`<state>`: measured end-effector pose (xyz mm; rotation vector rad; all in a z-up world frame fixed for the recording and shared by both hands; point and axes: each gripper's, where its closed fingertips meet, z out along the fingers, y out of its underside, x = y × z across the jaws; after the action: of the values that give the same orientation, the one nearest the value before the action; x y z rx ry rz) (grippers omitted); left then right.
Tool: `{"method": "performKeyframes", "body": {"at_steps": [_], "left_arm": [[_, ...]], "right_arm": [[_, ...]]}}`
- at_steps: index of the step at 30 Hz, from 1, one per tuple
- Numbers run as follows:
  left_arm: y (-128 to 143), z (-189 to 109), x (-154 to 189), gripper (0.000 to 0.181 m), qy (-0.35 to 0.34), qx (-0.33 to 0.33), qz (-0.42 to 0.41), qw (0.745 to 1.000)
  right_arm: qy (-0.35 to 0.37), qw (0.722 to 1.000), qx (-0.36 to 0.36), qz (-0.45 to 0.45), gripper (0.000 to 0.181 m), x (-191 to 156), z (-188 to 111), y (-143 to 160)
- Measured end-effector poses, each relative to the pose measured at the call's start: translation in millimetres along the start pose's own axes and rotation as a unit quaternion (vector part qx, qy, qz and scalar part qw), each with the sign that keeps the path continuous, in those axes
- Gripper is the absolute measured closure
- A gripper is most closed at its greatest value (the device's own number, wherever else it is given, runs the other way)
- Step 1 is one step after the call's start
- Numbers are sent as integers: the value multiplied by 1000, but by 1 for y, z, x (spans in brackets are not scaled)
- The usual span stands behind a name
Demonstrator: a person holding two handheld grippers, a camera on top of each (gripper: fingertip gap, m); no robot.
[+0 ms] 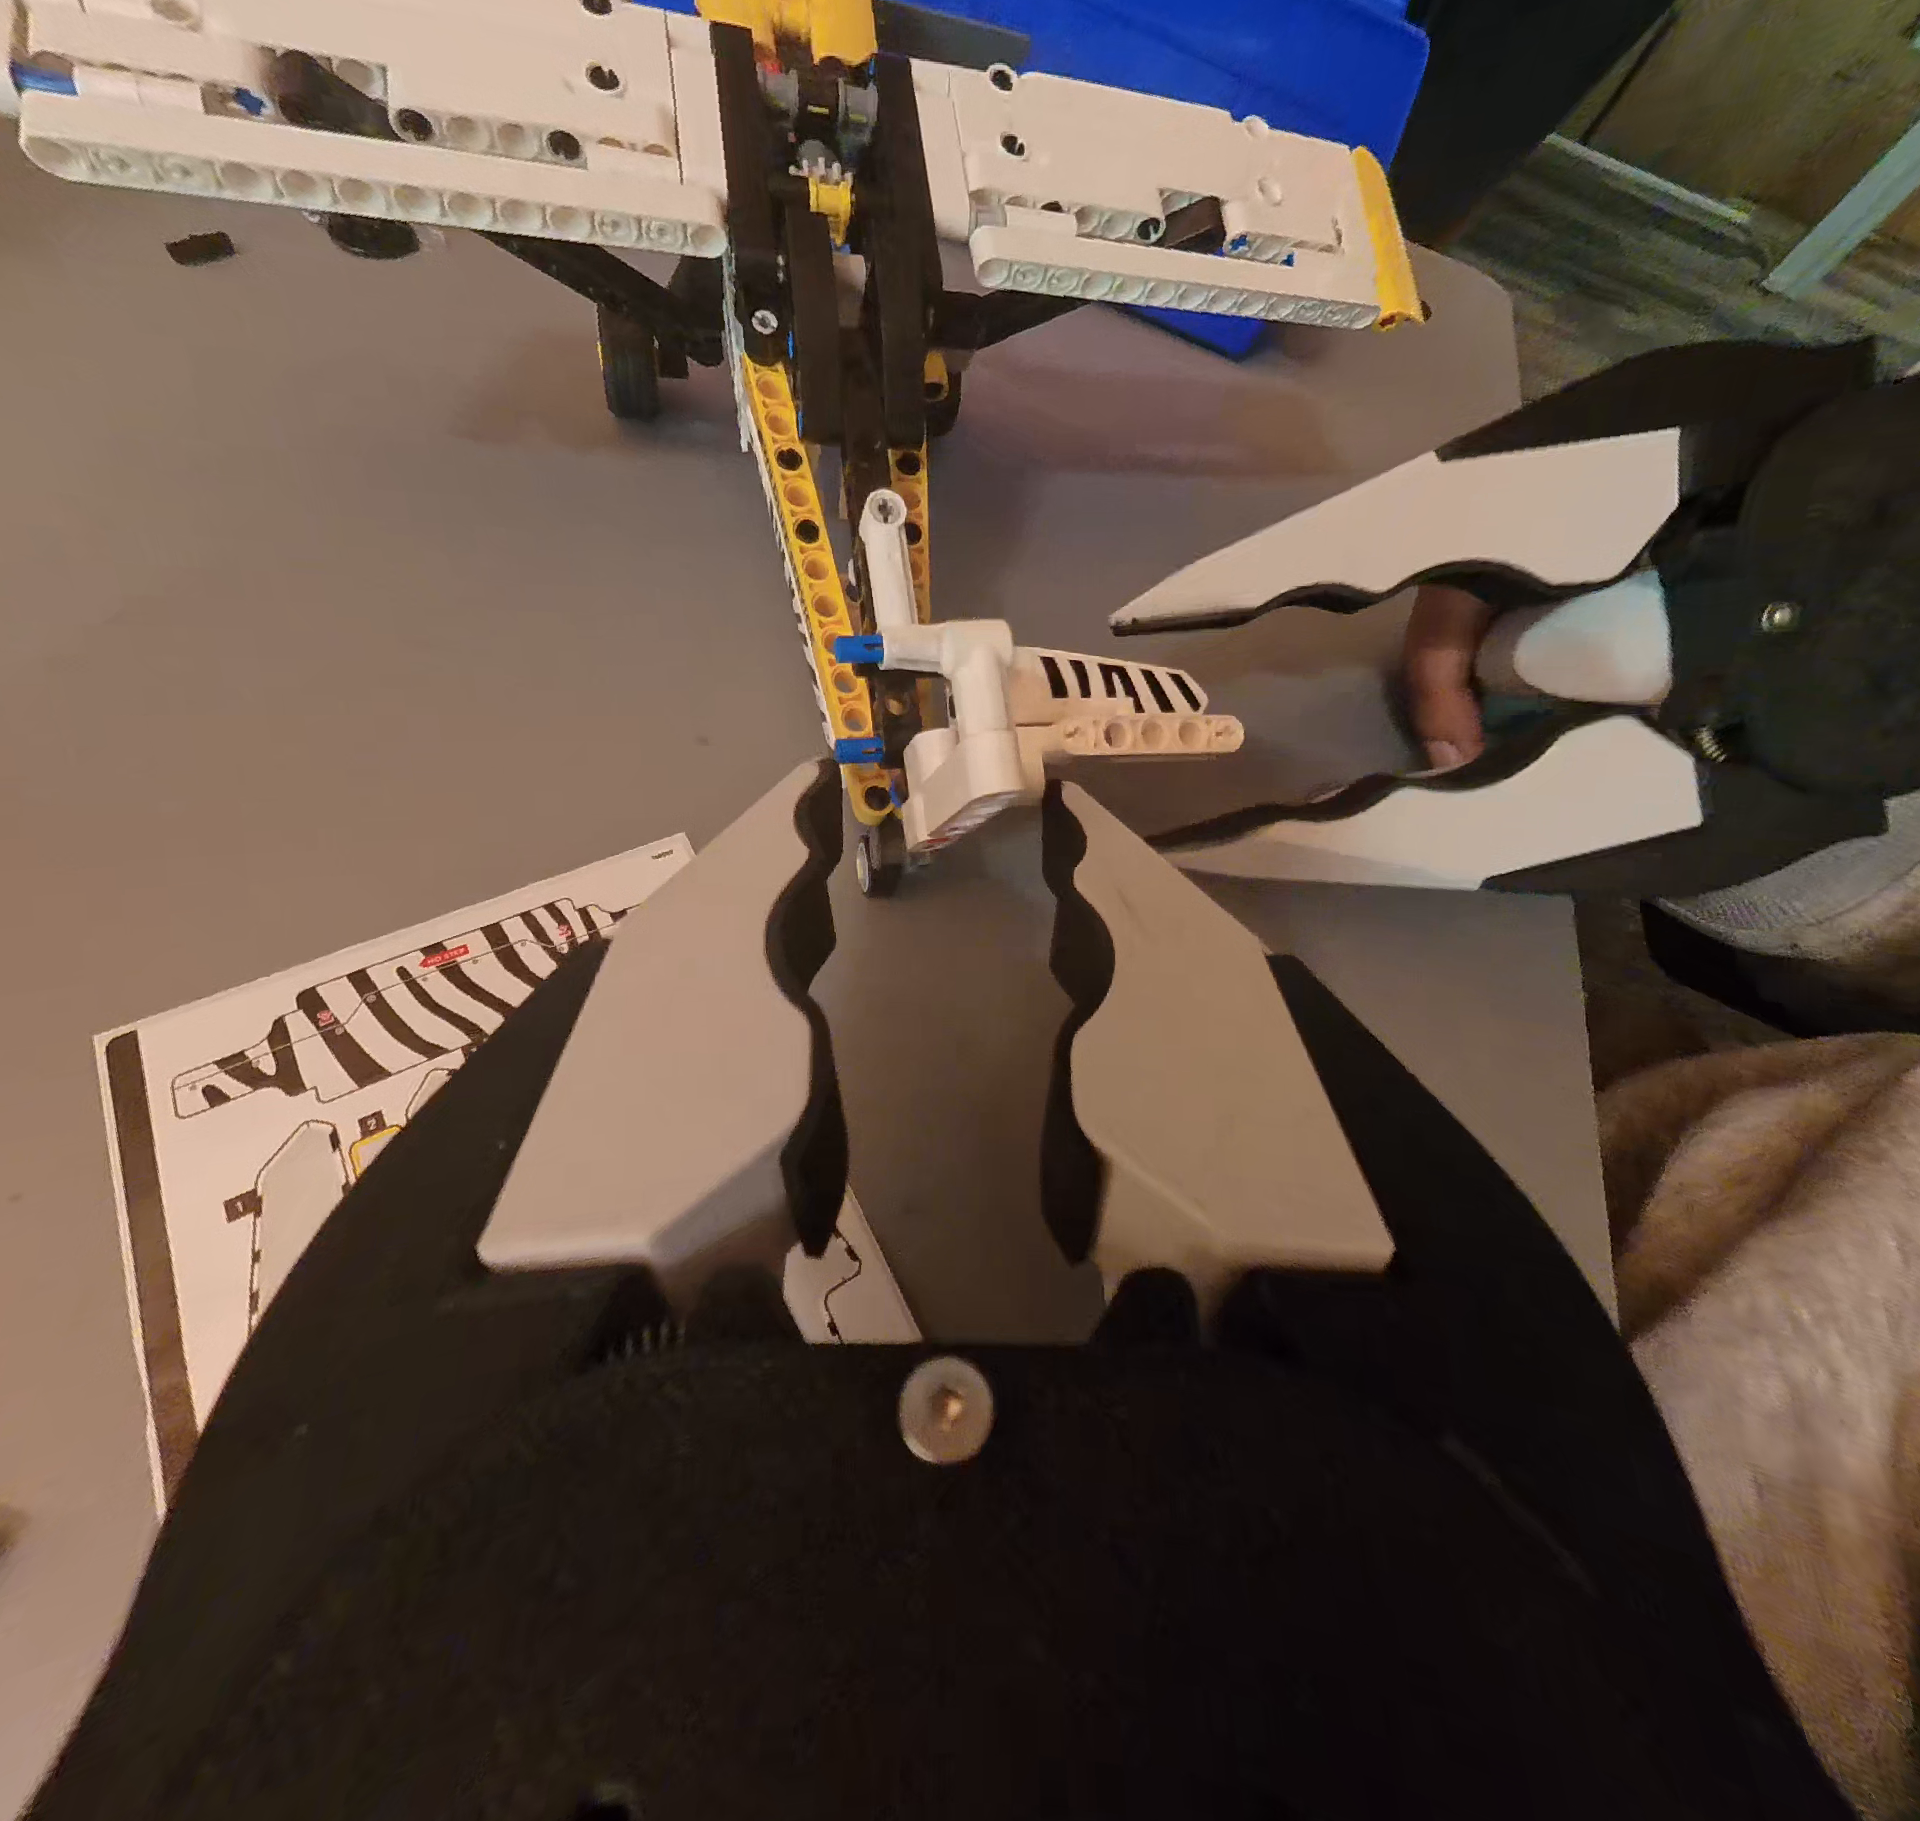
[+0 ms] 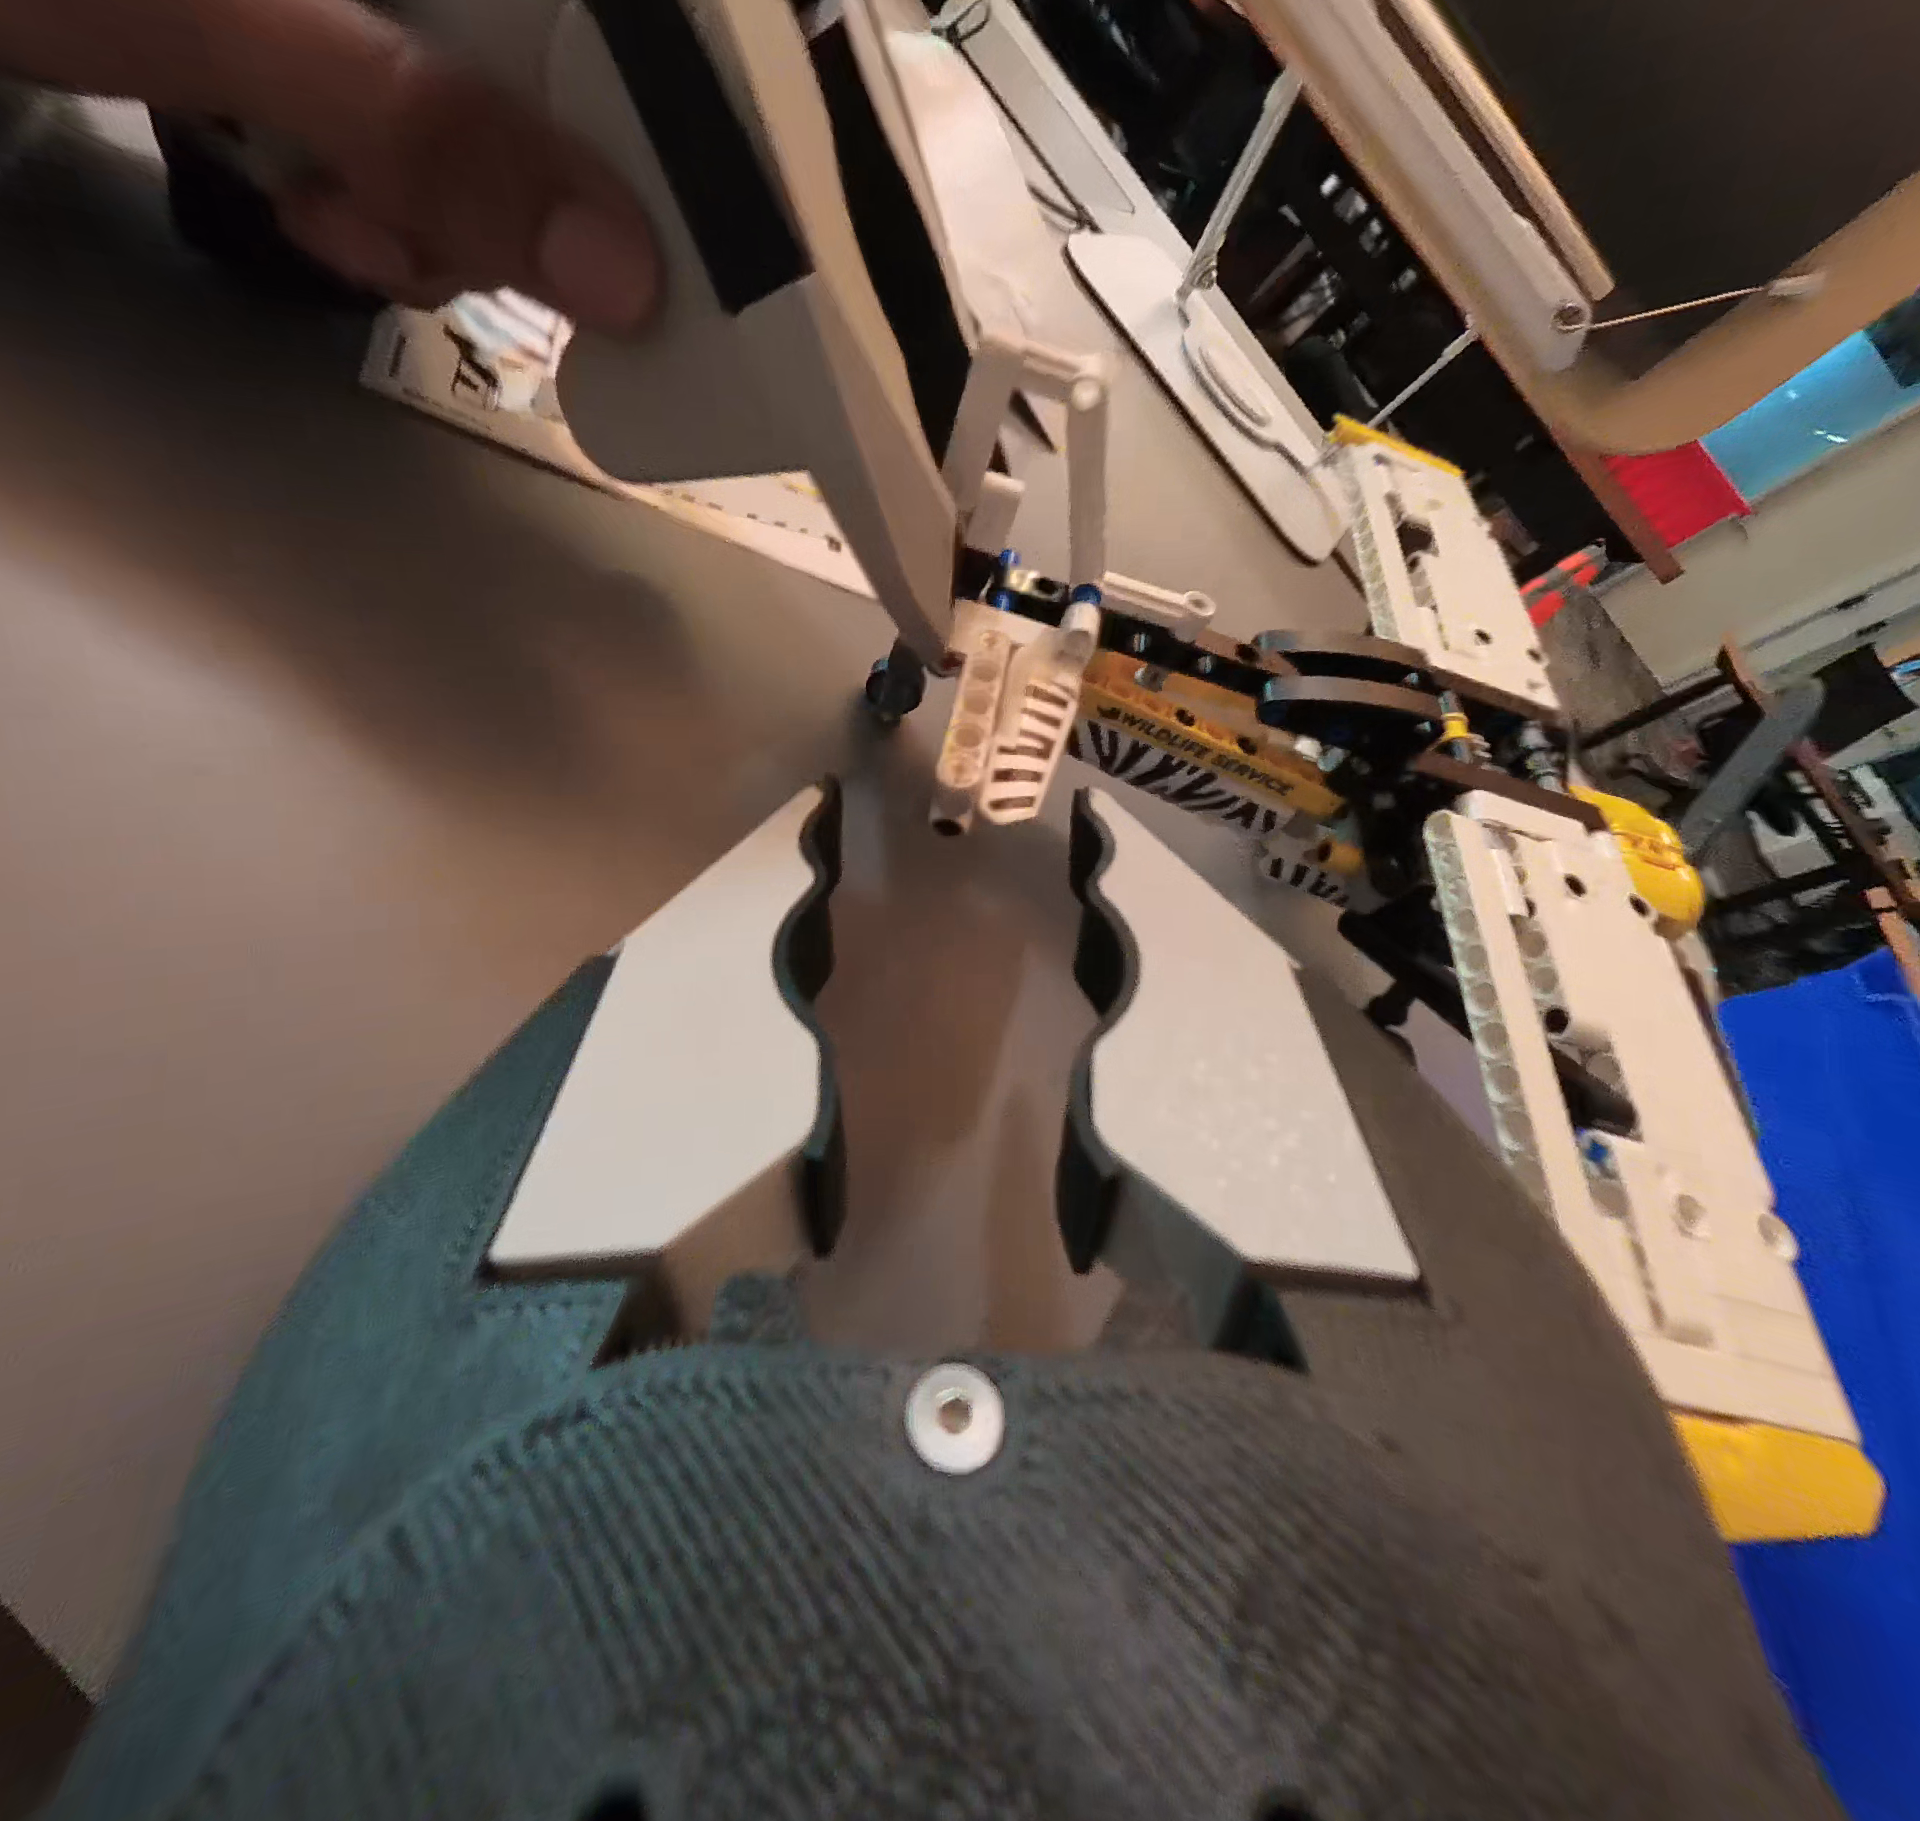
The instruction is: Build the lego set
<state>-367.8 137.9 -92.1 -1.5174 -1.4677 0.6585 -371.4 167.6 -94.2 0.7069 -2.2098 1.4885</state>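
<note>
At the tail of the plane [image 1: 831, 337], your left tongs [image 1: 940, 800] stood spread, one fingertip just beside the yellow tail beam, the other near the white tail block; whether either touched is unclear, and nothing was pinched between them. Right of the tail, your right tongs [image 1: 1127, 727] were spread wide and empty, tips pointed at the white fin [image 1: 1122, 696], apart from it. In the right wrist view those right tongs [image 2: 951, 800] sat just short of that fin [image 2: 1003, 732], while the left tongs' finger [image 2: 883, 483] met the tail from above. The plane stood on a grey table [image 1: 312, 576], wings away from you. Left of the tail lay a sticker sheet [image 1: 312, 1044]. Beyond the wings stood a blue bin [image 1: 1143, 5].
</note>
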Motion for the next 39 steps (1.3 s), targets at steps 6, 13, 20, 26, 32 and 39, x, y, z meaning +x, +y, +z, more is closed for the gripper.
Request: {"method": "performKeyframes", "body": {"at_steps": [6, 13, 20, 26, 32, 39], "left_arm": [[1, 1, 1, 144, -10, -5, 19, 1000], [2, 2, 1, 165, -48, -12, 67, 997], [2, 2, 0, 136, -61, -14, 87, 994], [-5, 0, -4, 119, -31, 12, 24, 999], [-3, 6, -4, 134, -16, -2, 2, 1000], [-1, 10, -1, 141, -31, -12, 31, 999]], "right_arm": [[-29, 997, 36, 60, 154, 8, -3, -8], [-21, 999, 21, 41, 153, 6, 0, -5], [-37, 995, 31, 89, 158, 12, -1, -6], [-44, 994, 24, 97, 155, 12, 1, -4], [-47, 994, 14, 97, 156, 11, 4, -2], [-54, 993, 13, 107, 157, 12, 5, -2]]}}
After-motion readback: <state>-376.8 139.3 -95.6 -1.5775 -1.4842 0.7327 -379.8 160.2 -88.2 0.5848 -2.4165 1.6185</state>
